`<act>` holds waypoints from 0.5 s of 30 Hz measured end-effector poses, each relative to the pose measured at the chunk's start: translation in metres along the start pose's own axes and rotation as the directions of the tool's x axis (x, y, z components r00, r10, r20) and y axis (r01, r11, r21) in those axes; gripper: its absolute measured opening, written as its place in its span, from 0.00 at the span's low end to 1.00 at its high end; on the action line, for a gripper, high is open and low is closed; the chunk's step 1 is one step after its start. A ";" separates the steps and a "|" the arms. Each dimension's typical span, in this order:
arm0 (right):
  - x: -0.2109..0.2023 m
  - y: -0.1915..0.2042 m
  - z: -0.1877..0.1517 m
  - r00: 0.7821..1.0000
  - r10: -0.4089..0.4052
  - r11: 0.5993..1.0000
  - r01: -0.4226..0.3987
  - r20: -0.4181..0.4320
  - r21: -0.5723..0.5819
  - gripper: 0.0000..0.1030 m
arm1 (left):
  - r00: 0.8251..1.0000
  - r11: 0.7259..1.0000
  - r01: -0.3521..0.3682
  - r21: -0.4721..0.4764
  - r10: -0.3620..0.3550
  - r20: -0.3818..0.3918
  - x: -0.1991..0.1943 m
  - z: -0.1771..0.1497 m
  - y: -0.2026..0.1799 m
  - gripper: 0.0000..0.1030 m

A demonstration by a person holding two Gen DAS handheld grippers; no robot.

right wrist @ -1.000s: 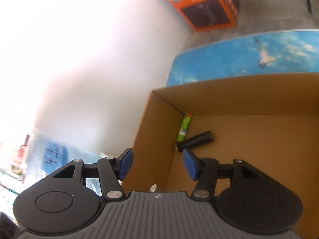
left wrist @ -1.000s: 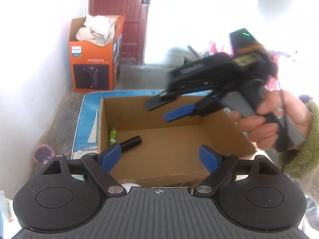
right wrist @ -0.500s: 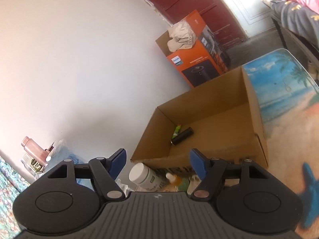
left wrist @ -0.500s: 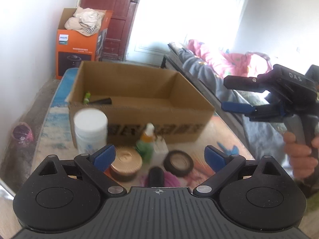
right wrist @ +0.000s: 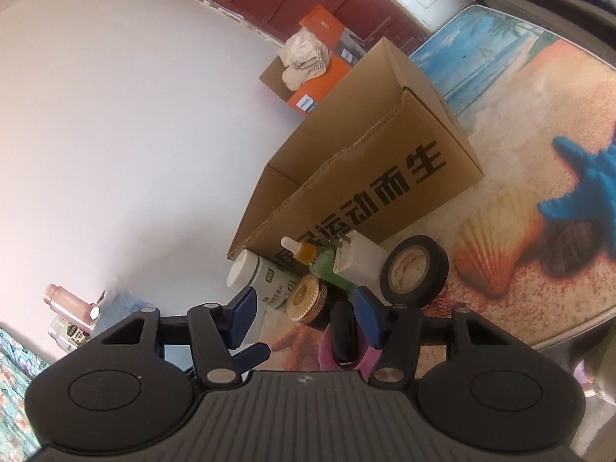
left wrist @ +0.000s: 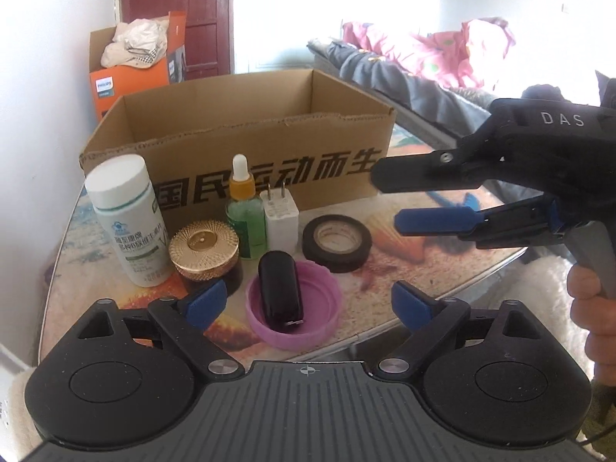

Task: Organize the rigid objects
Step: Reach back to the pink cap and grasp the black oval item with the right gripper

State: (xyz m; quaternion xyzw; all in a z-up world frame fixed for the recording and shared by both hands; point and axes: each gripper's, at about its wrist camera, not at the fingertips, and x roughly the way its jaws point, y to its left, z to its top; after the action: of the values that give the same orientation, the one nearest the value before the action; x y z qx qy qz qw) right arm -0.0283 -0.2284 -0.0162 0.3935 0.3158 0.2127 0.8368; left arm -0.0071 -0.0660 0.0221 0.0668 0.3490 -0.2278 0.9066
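Note:
An open cardboard box stands on the printed table. In front of it are a white pill bottle, a gold-lidded jar, a green dropper bottle, a white charger plug and a black tape roll. A black oblong object lies in a pink lid. My left gripper hovers just before that lid, jaws closing, touching nothing. My right gripper comes in from the right beside the tape roll, jaws closing on nothing.
An orange carton stuffed with cloth stands on the floor behind the box, by a red door. A bed with pink bedding runs along the right. A hand holds the right gripper. The table's rounded edge is close below.
Both grippers drew back from above the box and sank to the table's near side. The items in front of the box came into view, and the right gripper's jaws narrowed.

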 end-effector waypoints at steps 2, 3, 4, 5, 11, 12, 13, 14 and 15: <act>0.010 0.002 -0.004 1.000 0.008 1.000 -0.008 -0.024 -0.011 0.52 | 1.000 1.000 -0.007 -0.003 0.007 -0.019 0.005 0.000 -0.001 0.70; 0.014 0.003 -0.006 0.999 0.012 1.000 -0.013 -0.035 -0.018 0.49 | 1.000 1.000 -0.014 0.000 0.014 -0.022 0.008 0.000 -0.002 0.68; 0.020 0.005 -0.008 0.999 0.008 1.000 -0.009 -0.048 -0.029 0.47 | 1.000 1.000 -0.024 0.006 0.024 -0.020 0.009 0.000 -0.003 0.66; 0.025 0.007 -0.009 0.998 -0.002 0.999 -0.001 -0.058 -0.043 0.45 | 0.999 0.999 -0.038 0.015 0.038 -0.016 0.011 -0.001 -0.004 0.63; 0.052 0.019 -0.010 0.991 -0.121 0.976 0.109 -0.056 -0.188 0.41 | 0.996 0.995 -0.088 0.052 0.089 -0.019 0.021 -0.002 -0.002 0.44; 0.057 0.021 -0.010 0.988 -0.144 0.968 0.129 -0.060 -0.215 0.41 | 0.995 0.994 -0.091 0.057 0.092 -0.023 0.023 -0.003 -0.002 0.40; 0.062 0.023 -0.010 0.985 -0.161 0.962 0.140 -0.070 -0.236 0.41 | 0.995 0.994 -0.092 0.064 0.094 -0.029 0.025 -0.004 -0.001 0.35; 0.066 0.024 -0.010 0.982 -0.168 0.959 0.143 -0.084 -0.244 0.41 | 0.995 0.993 -0.092 0.068 0.094 -0.034 0.027 -0.005 -0.001 0.33; 0.070 0.025 -0.011 0.980 -0.172 0.958 0.143 -0.100 -0.249 0.41 | 0.995 0.993 -0.091 0.069 0.094 -0.040 0.029 -0.006 0.000 0.29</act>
State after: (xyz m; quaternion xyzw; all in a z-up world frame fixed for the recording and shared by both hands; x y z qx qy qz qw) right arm 0.0109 -0.1657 -0.0271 0.2490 0.3679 0.2053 0.8721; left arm 0.0079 -0.0754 -0.0015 0.1183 0.3571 -0.1957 0.9056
